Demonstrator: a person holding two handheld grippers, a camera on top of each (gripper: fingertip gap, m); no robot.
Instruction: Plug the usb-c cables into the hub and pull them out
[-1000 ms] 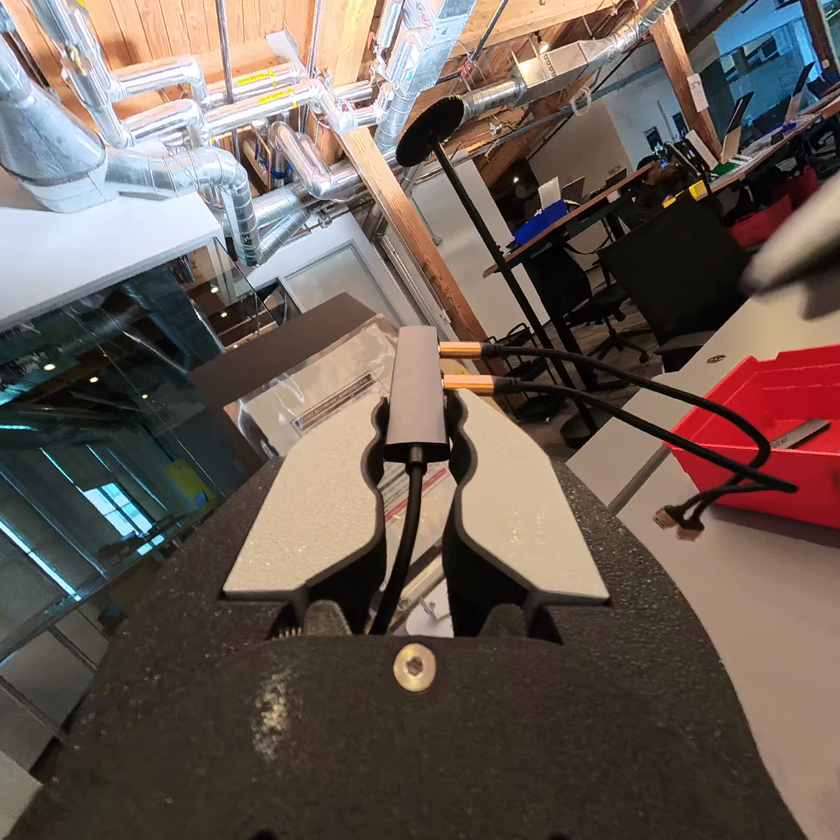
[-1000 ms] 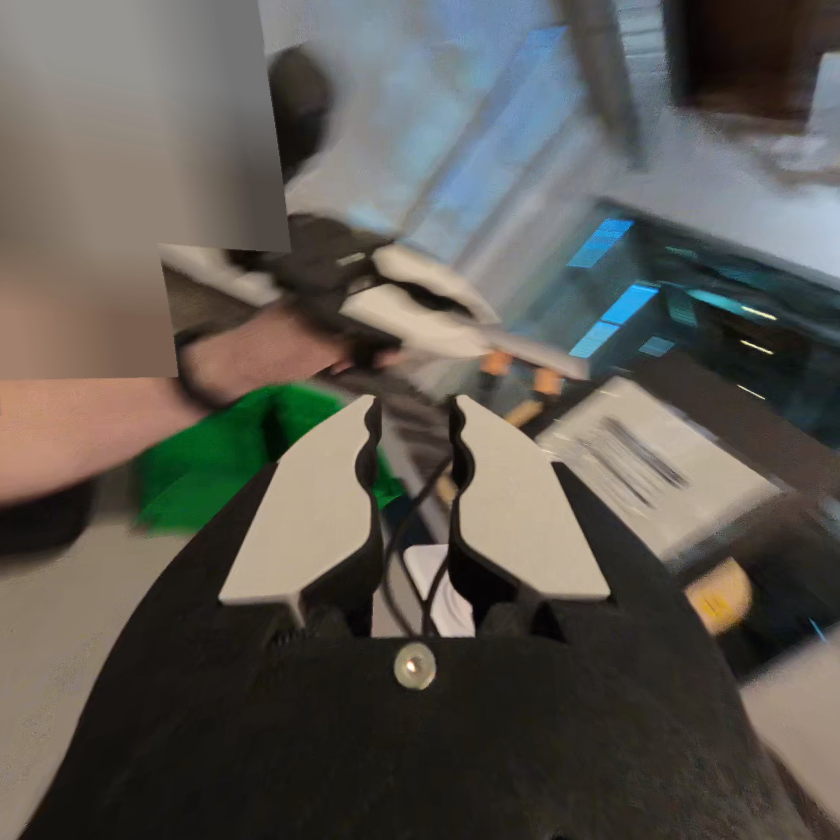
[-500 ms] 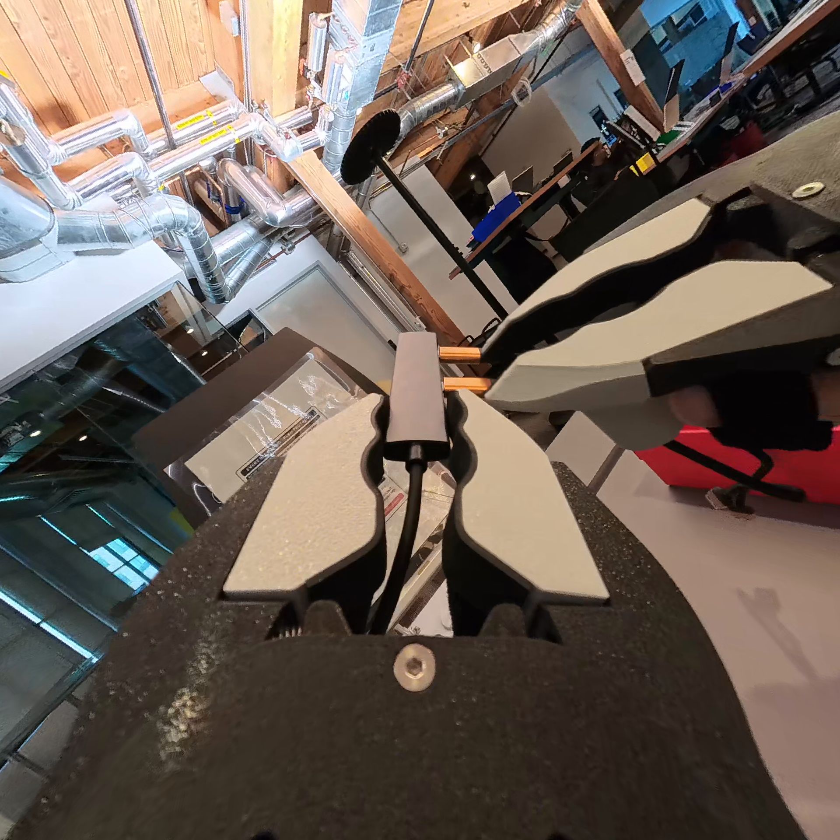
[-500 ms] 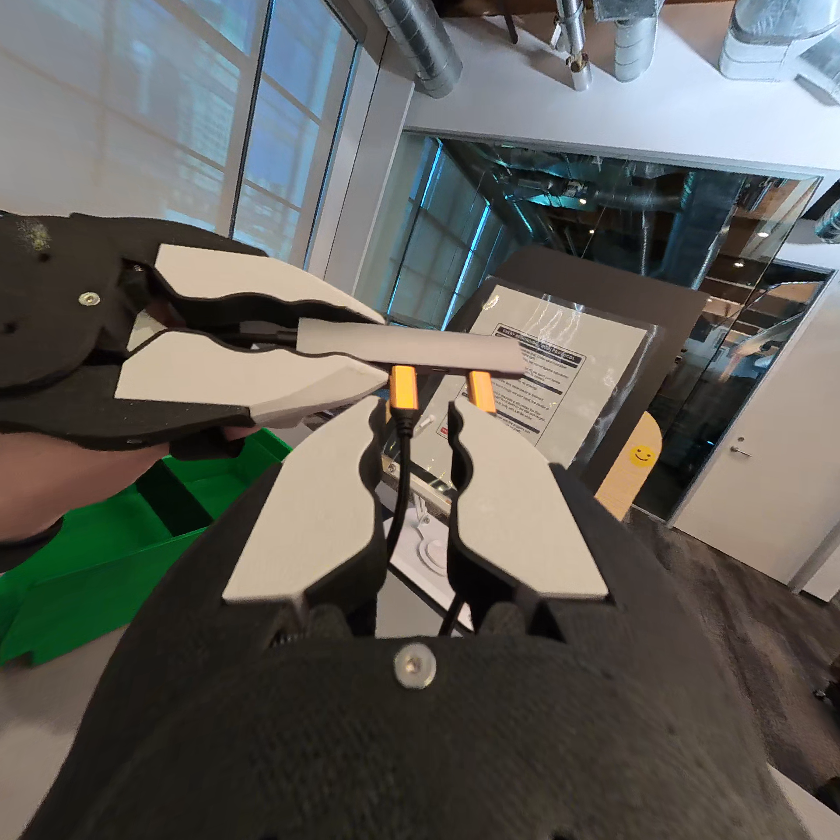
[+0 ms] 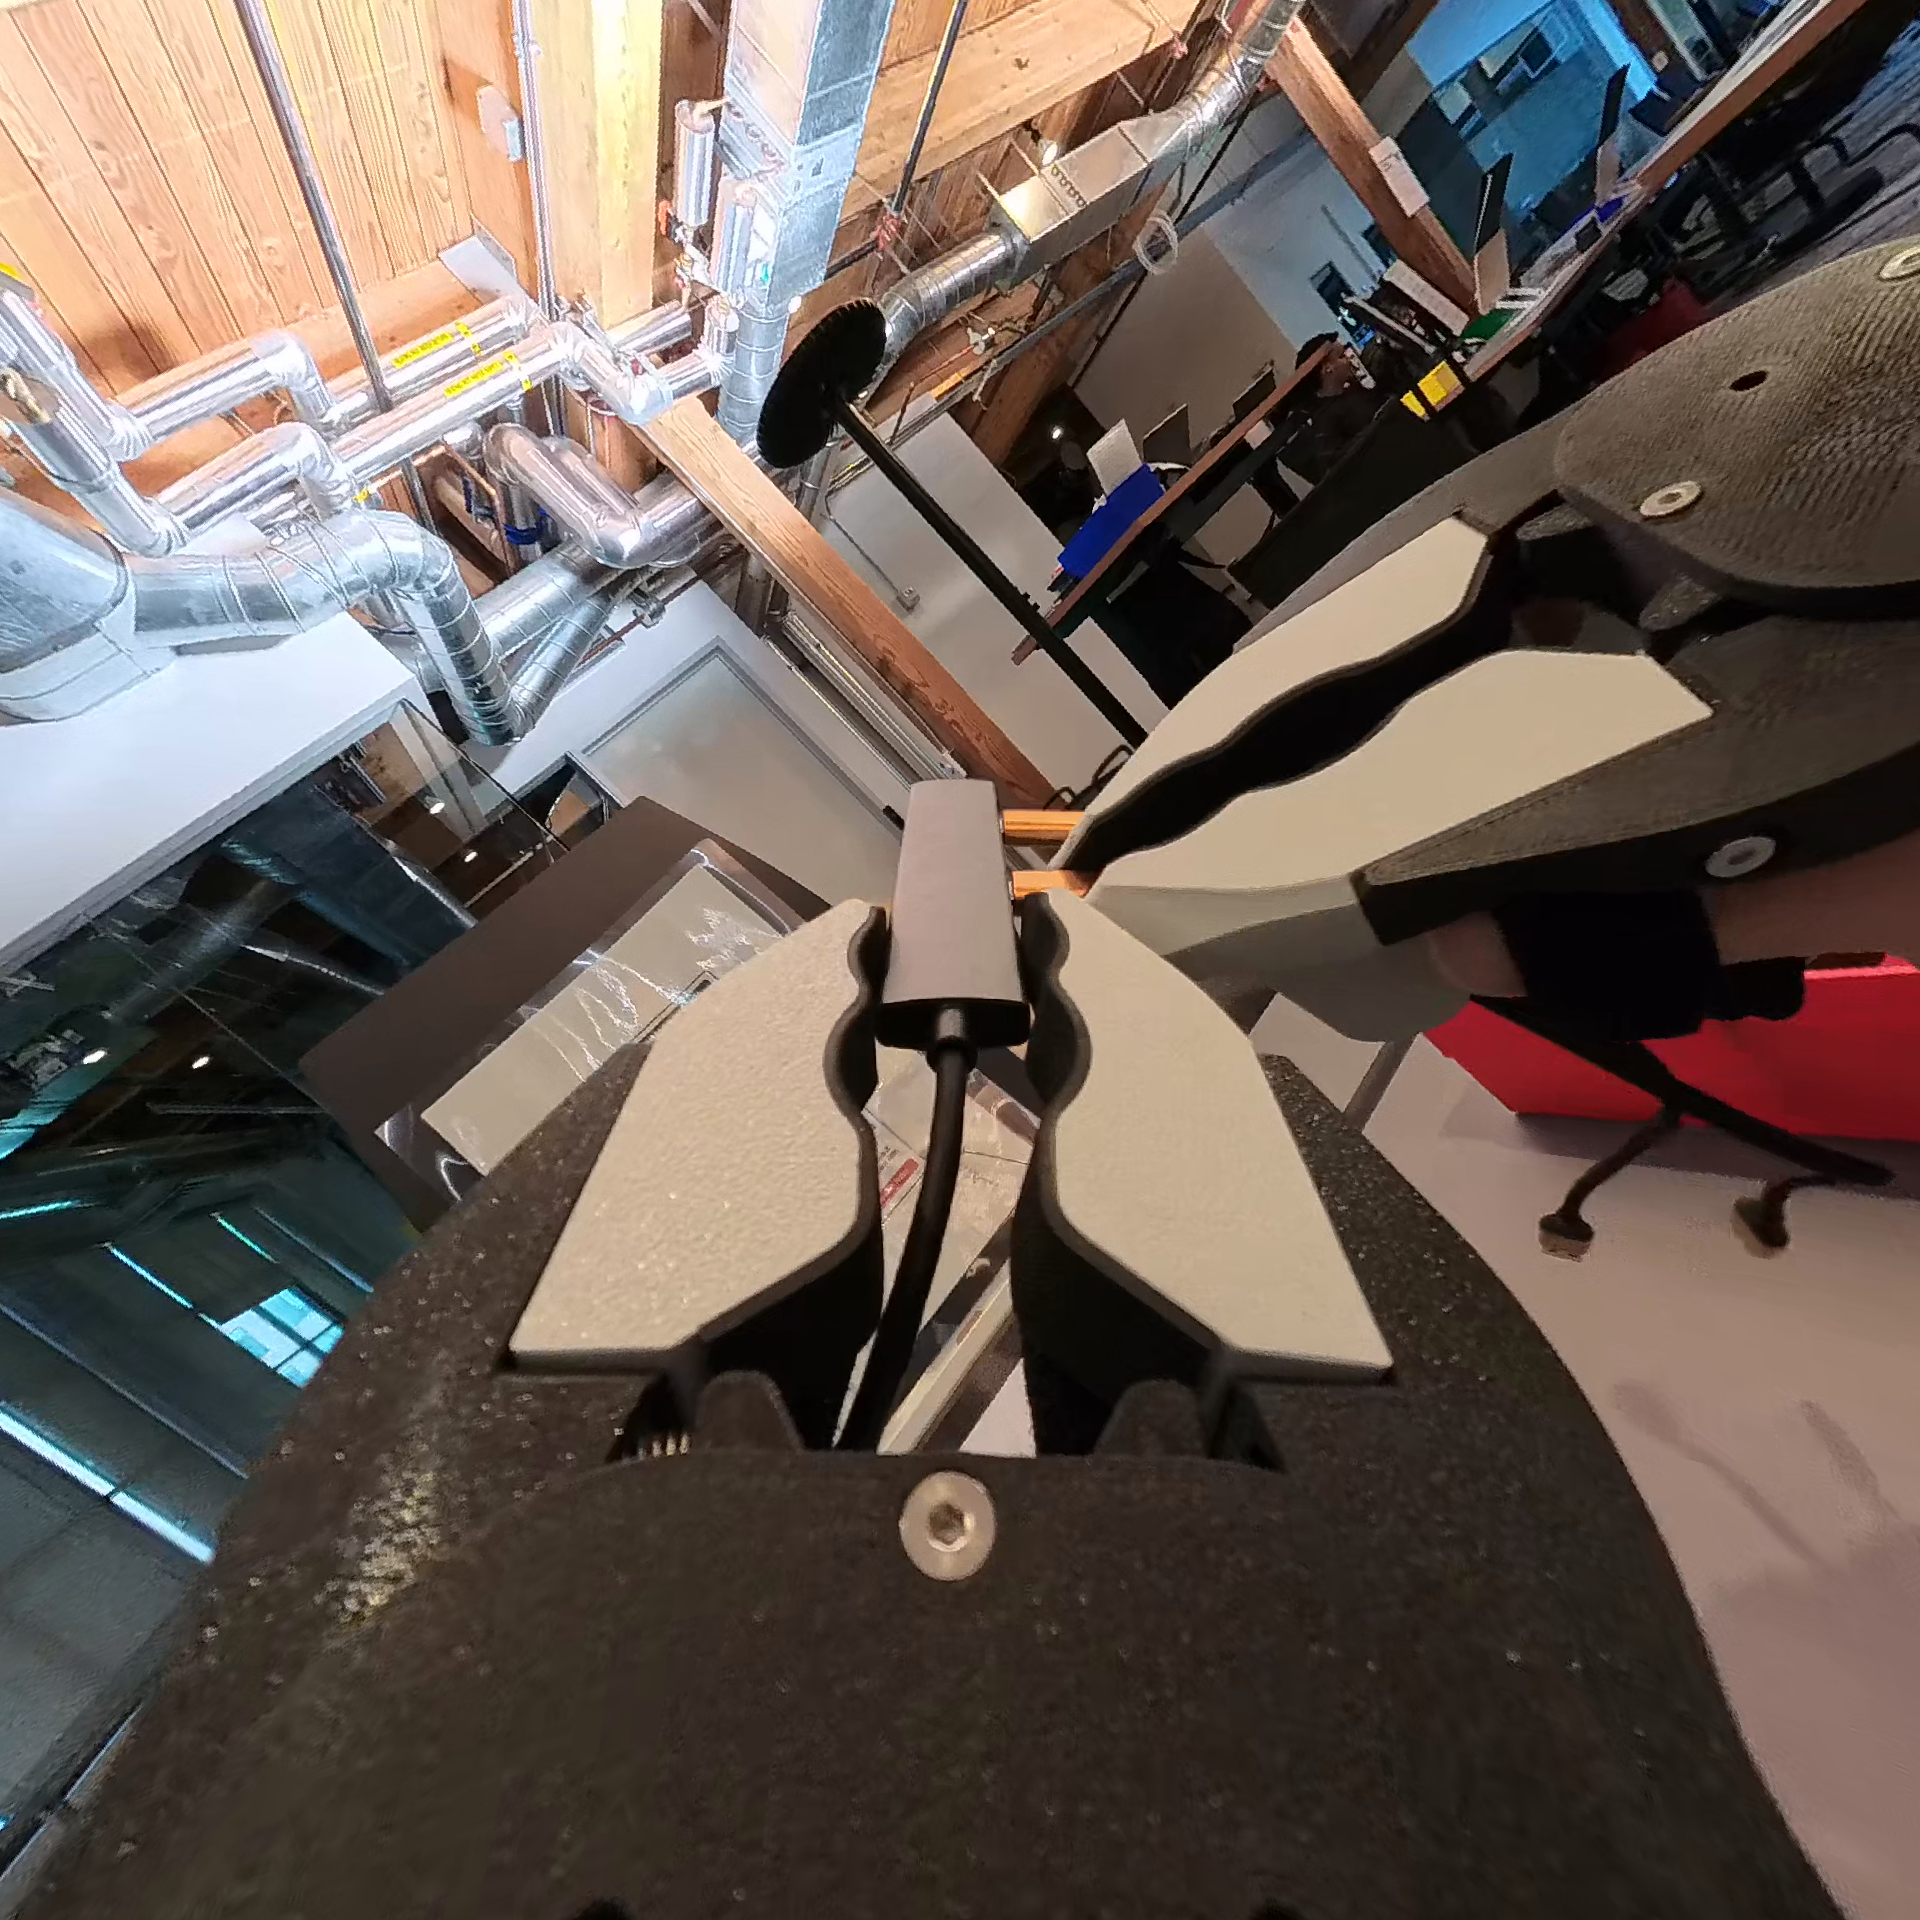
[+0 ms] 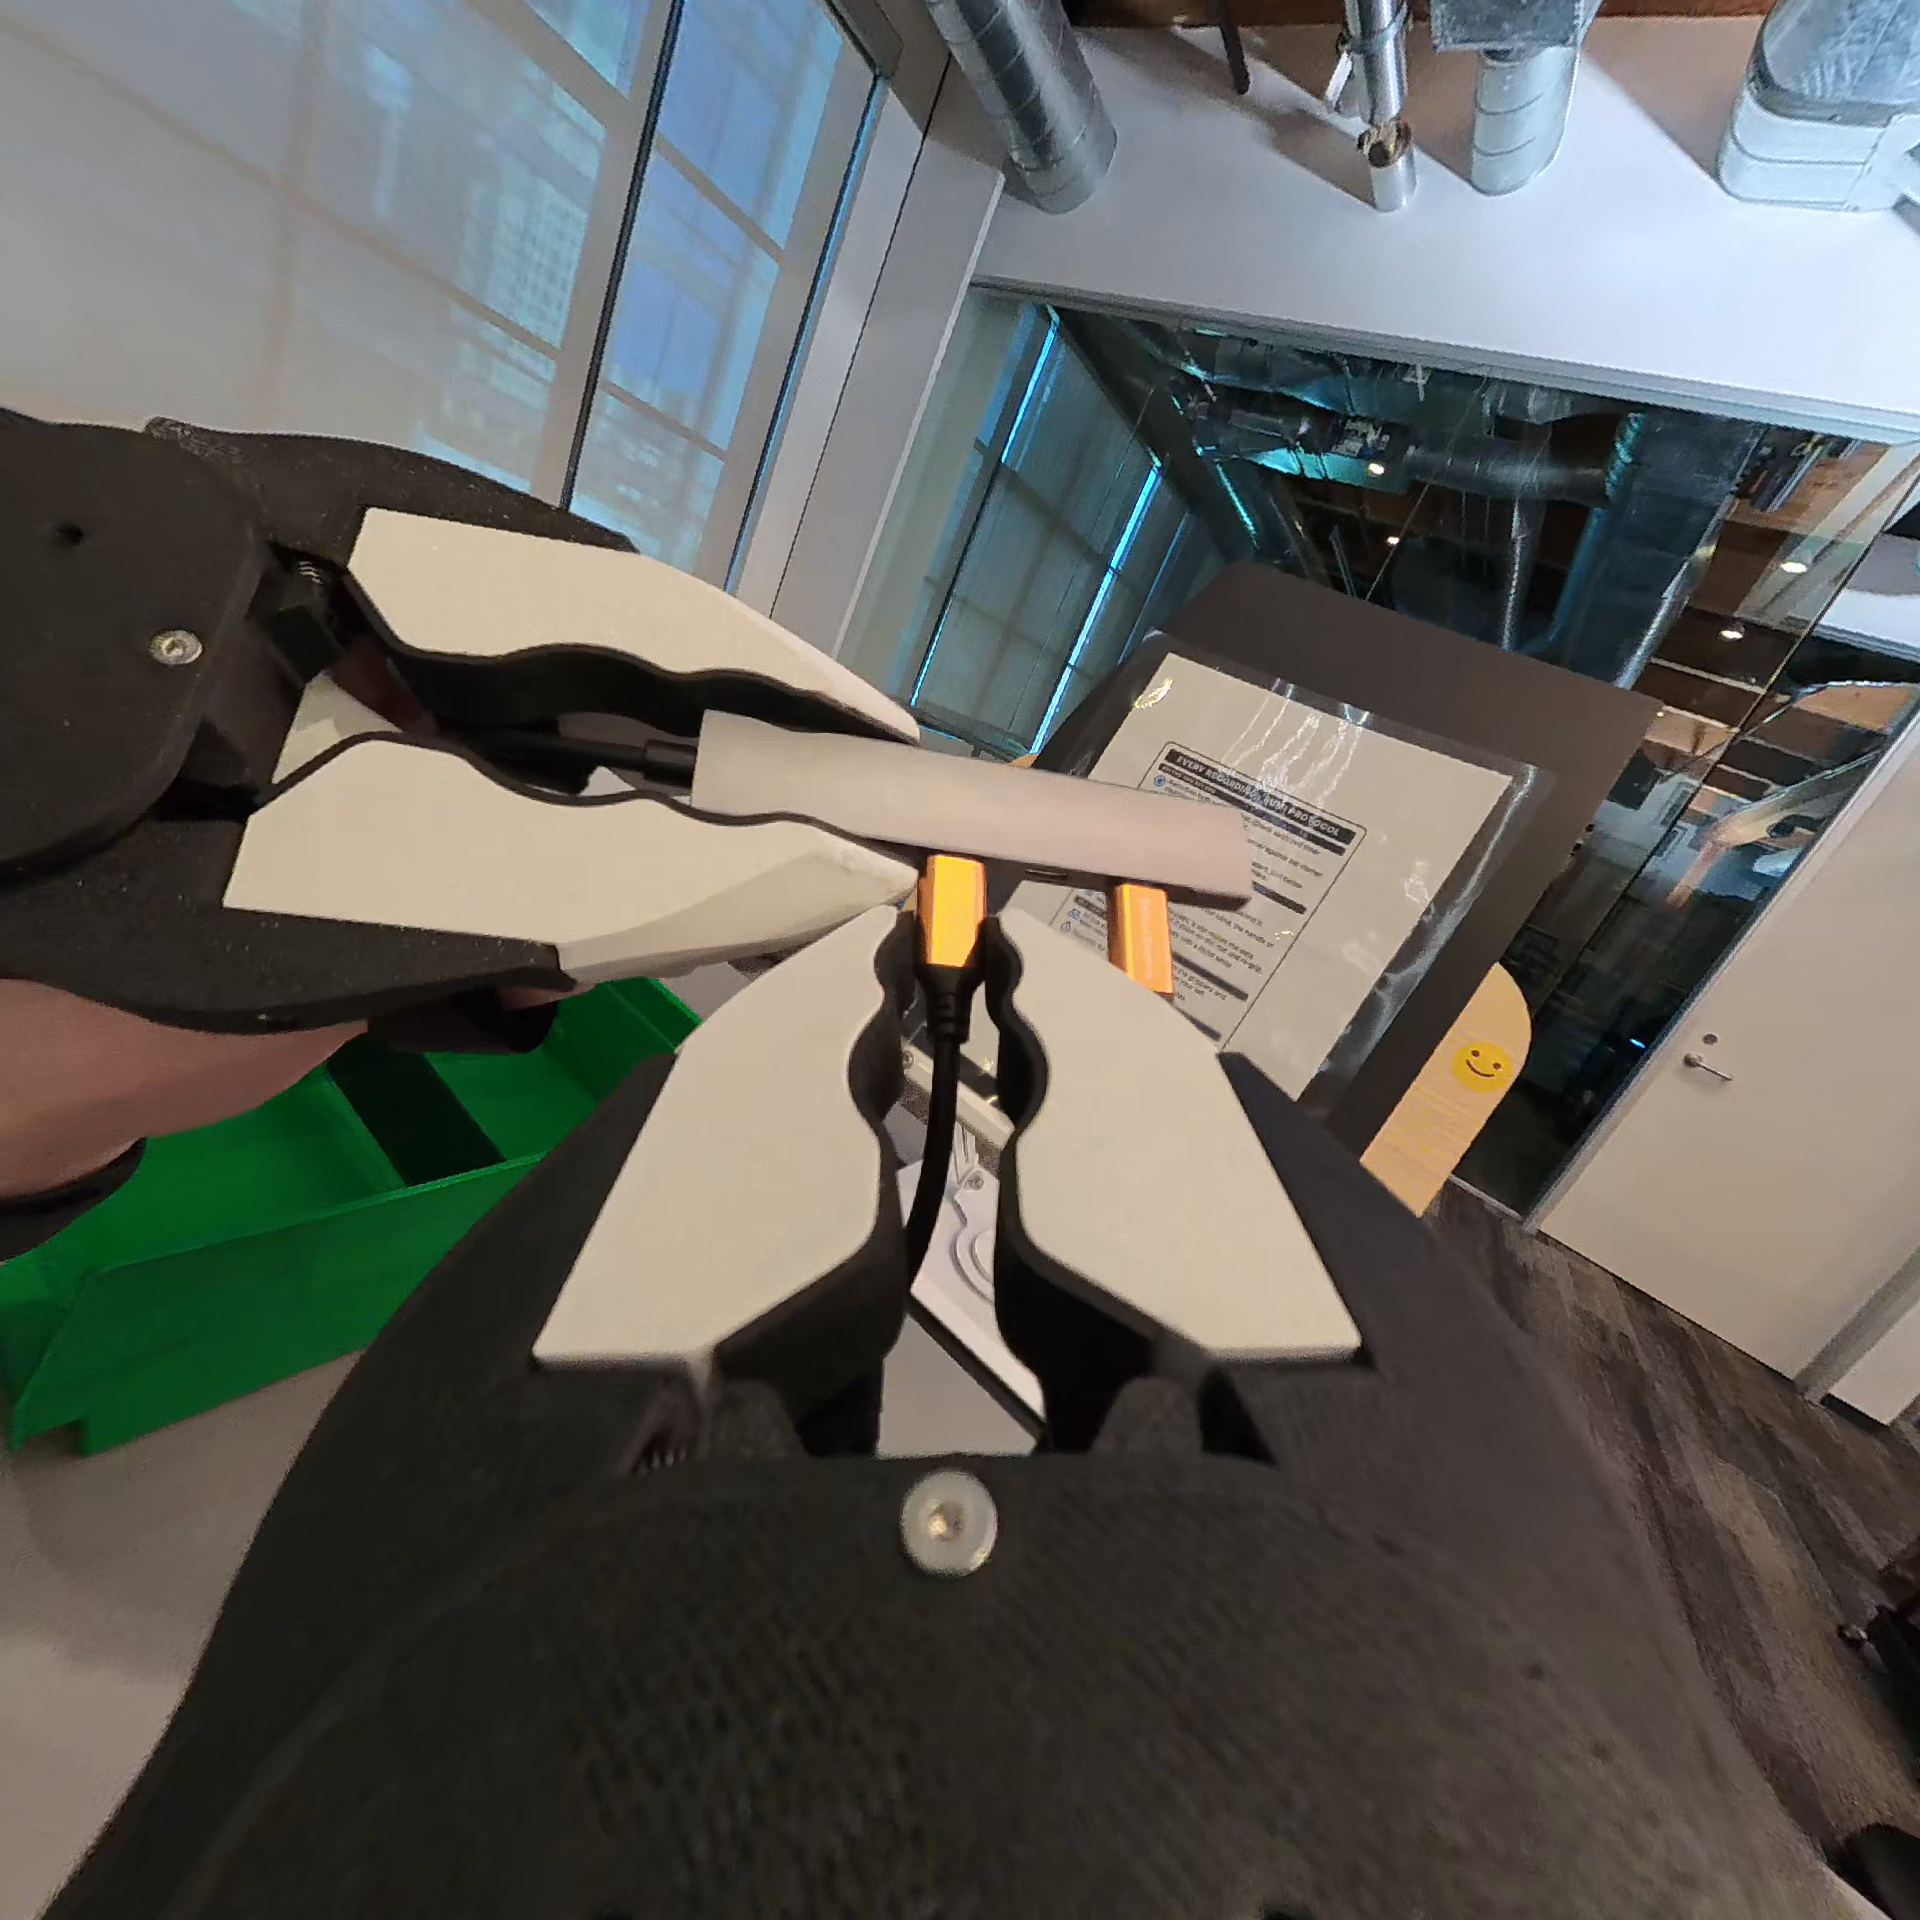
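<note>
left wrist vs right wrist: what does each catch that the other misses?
Left wrist only: the red bin, both cables' loose ends dangling over the table, and ceiling pipes.

Right wrist only: the green bin, windows, and a door.

Both: the left gripper shut on the hub, two orange plugs seated in its side, the right gripper about the nearer plug, and the sign behind.
</note>
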